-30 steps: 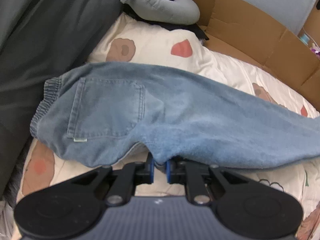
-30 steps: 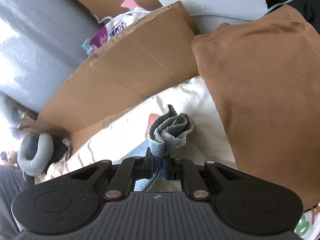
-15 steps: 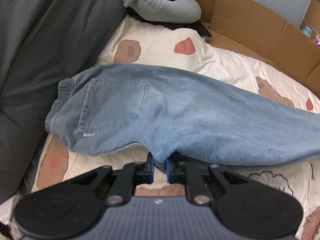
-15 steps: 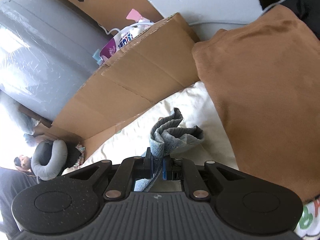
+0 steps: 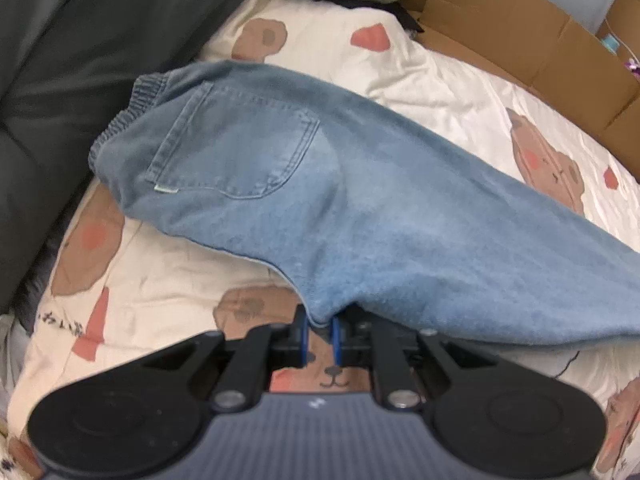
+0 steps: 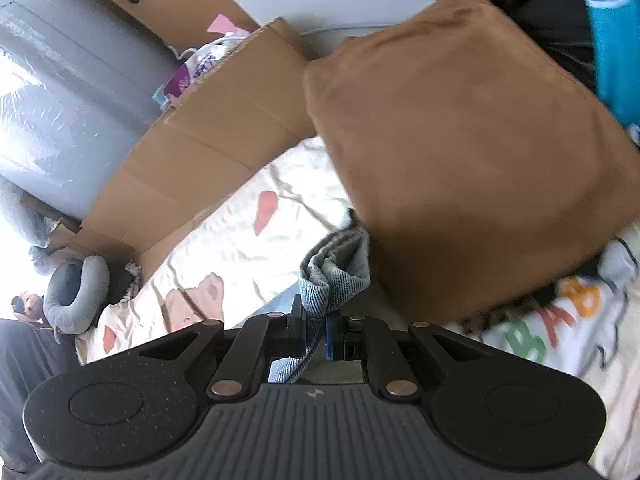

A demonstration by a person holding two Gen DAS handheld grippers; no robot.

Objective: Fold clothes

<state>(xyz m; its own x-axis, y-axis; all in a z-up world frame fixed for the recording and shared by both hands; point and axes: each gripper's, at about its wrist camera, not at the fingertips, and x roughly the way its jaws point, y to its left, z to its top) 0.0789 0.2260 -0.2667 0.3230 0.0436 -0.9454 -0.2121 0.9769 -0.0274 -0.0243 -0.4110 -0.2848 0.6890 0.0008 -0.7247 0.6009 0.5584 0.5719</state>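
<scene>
The blue jeans (image 5: 360, 200) lay stretched across the bed (image 5: 440, 80), on a cream bedspread printed with bears and red hearts. Their elastic waistband (image 5: 132, 116) sat toward the bed's left edge, beside a dark grey cushion (image 5: 100, 40), with a back pocket (image 5: 232, 144) facing up. The legs ran off toward the right side of the left wrist view.

The left claw (image 5: 319, 334) was pinching the crotch edge of the jeans, its blue-padded fingers (image 5: 304, 336) closed on a fold of denim near the bed's near edge. The right claw (image 6: 316, 330) was pressed together on a bunched cuff end (image 6: 336, 272) of the jeans, the fabric rising crumpled above its fingers.

Just beside that cuff, a brown folded garment (image 6: 460, 152) lay on the bed, touching or overlapping the denim. Flattened cardboard (image 6: 208, 132) stood along the far edge of the bed. A grey neck pillow (image 6: 76, 296) rested near the far left corner, and a teal item (image 6: 612, 32) showed at the upper right of the right wrist view.
</scene>
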